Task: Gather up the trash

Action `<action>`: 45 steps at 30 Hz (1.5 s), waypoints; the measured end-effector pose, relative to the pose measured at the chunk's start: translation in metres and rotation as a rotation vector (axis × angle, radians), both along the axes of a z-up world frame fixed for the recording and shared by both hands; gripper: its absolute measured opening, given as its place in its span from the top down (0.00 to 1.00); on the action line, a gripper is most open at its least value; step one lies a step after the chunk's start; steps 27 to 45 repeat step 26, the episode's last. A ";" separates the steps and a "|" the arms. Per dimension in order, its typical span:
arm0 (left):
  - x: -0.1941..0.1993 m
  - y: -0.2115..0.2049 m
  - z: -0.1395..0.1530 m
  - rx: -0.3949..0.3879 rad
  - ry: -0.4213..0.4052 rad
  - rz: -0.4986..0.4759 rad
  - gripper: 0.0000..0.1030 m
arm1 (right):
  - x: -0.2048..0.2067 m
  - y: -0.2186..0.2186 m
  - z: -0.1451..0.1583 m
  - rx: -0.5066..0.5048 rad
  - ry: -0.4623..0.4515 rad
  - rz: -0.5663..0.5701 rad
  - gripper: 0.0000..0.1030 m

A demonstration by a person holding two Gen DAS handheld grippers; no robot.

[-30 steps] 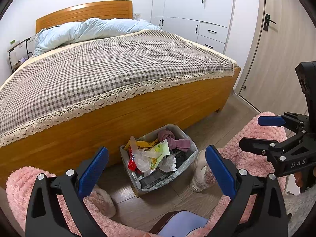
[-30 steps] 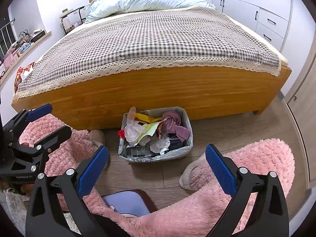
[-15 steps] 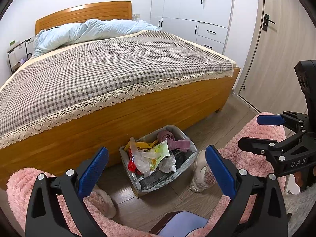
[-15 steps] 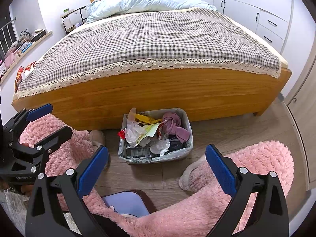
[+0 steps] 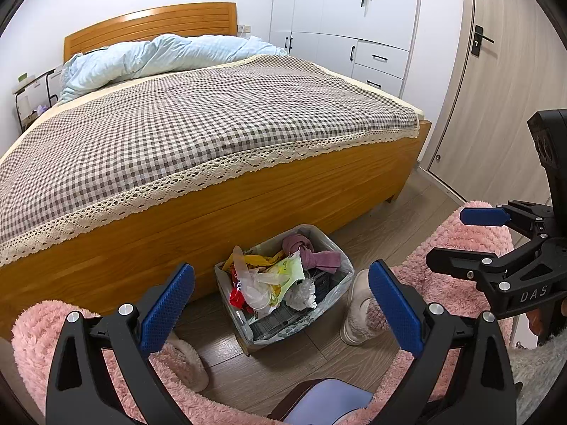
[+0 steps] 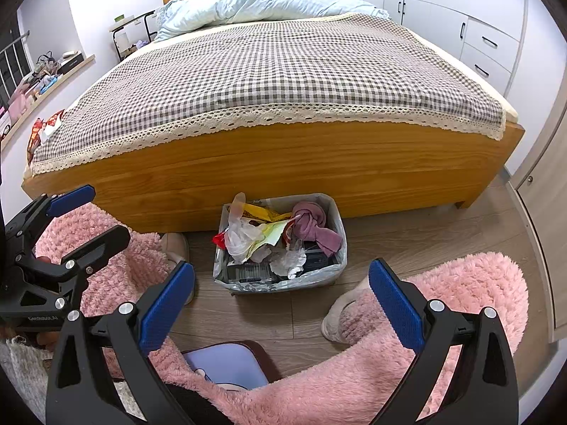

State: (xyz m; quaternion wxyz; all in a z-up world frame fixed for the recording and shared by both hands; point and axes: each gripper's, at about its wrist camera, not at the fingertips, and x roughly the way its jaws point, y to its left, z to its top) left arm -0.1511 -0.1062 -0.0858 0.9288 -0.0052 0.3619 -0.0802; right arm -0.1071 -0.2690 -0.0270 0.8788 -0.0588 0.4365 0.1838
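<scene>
A small bin [image 5: 283, 333] [image 6: 283, 283] lined with a clear bag stands on the wood floor against the foot of the bed. It is heaped with trash: a crumpled clear plastic bag [image 5: 255, 290] [image 6: 241, 237], yellow and red wrappers, white tissue and a knotted mauve cloth [image 5: 308, 251] [image 6: 313, 223]. My left gripper [image 5: 283, 304] hangs open above and in front of the bin, holding nothing. My right gripper [image 6: 281, 304] is likewise open with nothing in it. Each shows in the other's view, left gripper [image 6: 95, 214] and right gripper [image 5: 460, 237].
The person's legs in pink fluffy fabric [image 5: 460, 283] [image 6: 443, 301] and beige slippers [image 5: 358, 304] [image 6: 175, 248] flank the bin. A wooden bed [image 5: 248, 205] [image 6: 283, 163] with a checked cover fills the background. White wardrobe [image 5: 354, 35] and door [image 5: 496, 88] lie to the right. Red packets [image 6: 39, 127] rest on the bed's left corner.
Almost nothing: both views shift very slightly, and both grippers stay open over the bin.
</scene>
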 end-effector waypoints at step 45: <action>-0.003 0.001 -0.002 0.001 -0.007 -0.001 0.07 | -0.001 0.002 -0.001 -0.001 0.000 0.001 0.08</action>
